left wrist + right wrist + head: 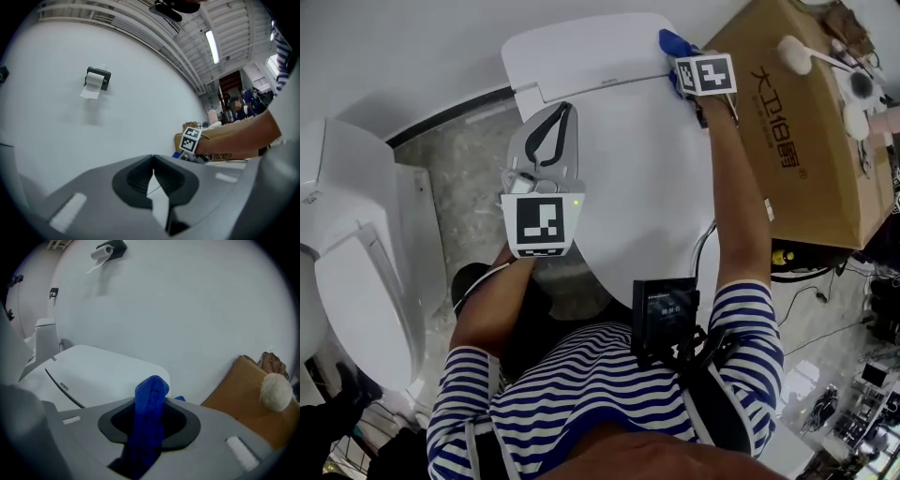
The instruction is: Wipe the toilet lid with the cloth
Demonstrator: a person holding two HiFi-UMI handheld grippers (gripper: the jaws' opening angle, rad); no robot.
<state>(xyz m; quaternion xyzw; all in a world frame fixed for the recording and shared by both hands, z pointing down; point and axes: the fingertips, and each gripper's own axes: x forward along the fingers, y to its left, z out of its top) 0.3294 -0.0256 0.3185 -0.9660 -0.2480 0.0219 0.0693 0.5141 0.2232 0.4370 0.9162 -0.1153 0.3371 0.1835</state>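
The right gripper (149,420), clamped on the blue cloth (151,394), holds it at the far right corner of the toilet lid (637,169) (wiping seems just beginning), while the left gripper (153,171) hangs closed and empty; the next move probably needs a sweep across the lid.

Toilet lid (647,178): white, smooth, rounded at the near end; closed down flat; long axis runs near to far; hinge end far, against the white back unit (581,52).
Cloth (672,42): deep blue, nubbly, bunched into an upright fold; pinched between the jaws of the right gripper (151,399); at the lid's far right corner, by the hinge line.
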